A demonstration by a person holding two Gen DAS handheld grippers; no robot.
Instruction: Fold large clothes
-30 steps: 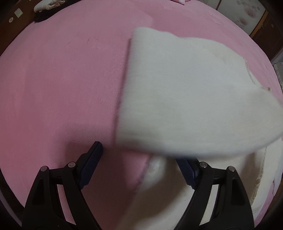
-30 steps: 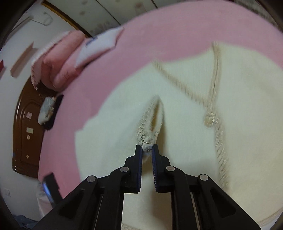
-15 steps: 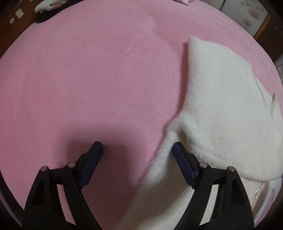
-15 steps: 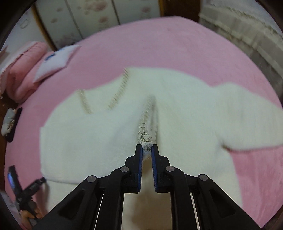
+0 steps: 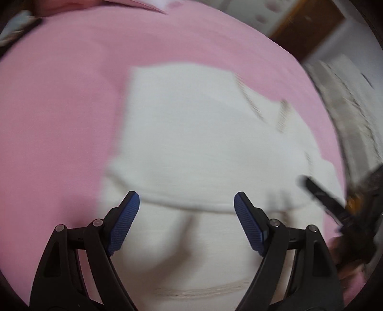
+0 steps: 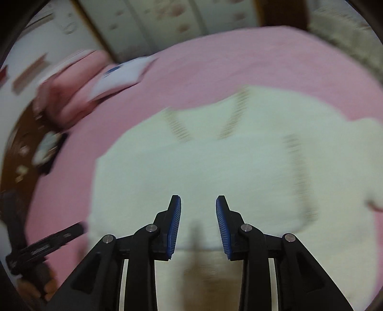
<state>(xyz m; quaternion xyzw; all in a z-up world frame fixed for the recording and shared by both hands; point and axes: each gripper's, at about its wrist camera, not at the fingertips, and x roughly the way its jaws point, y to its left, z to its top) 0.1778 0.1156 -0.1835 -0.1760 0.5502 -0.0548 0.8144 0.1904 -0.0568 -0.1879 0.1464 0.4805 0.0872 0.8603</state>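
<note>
The right gripper [image 6: 198,203] is seen with jaws parting and nothing pinched between them, the left gripper [image 5: 186,203] is held wide and closing slightly — both empty above the cream sweater [image 6: 215,172], spread on the pink bed [image 6: 239,59].

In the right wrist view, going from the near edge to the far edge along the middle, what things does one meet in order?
right gripper (jaws opening, nothing between them) → white sweater → pink blanket → wardrobe doors.
</note>
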